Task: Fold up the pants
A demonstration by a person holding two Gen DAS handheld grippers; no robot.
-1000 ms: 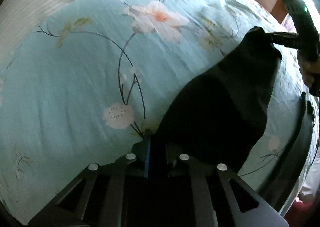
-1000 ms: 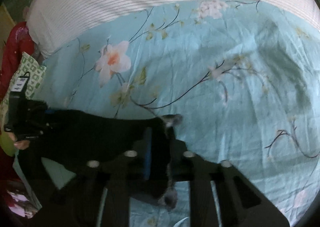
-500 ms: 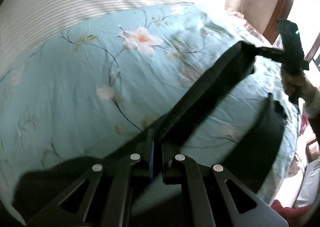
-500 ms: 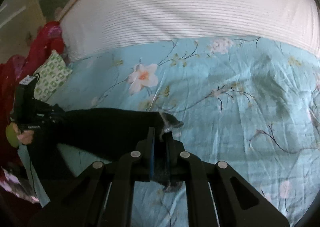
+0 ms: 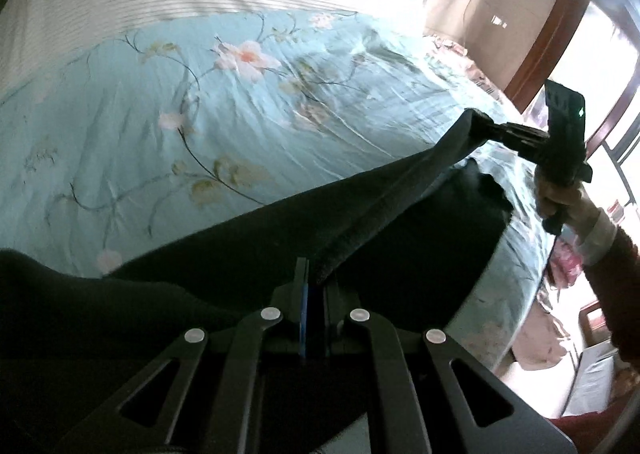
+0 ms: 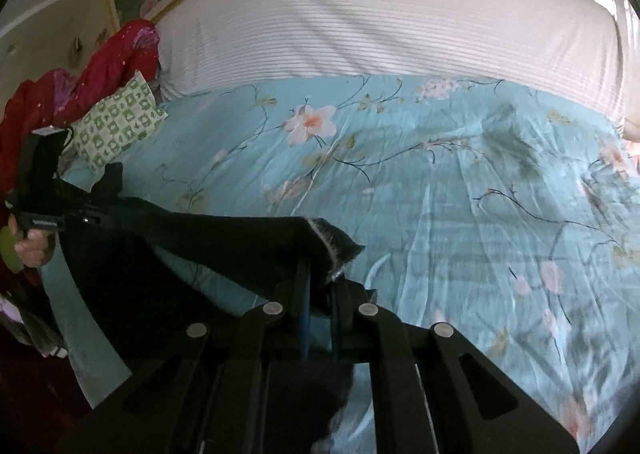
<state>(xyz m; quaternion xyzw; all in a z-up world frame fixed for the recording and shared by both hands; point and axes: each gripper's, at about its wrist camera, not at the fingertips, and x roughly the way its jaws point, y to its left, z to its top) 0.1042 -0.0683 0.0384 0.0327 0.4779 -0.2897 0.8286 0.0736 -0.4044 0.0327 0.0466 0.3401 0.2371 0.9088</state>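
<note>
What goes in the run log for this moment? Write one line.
stage: lifting pants | left gripper: shut on black pants | right gripper: shut on pants | fabric taut above floral bedspread

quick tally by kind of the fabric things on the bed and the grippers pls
black pants: 1
floral blue sheet: 1
white striped quilt: 1
green patterned pillow: 1
red bedding: 1
grippers, each shut on the pants: 2, the left gripper and the right gripper
total: 7
</note>
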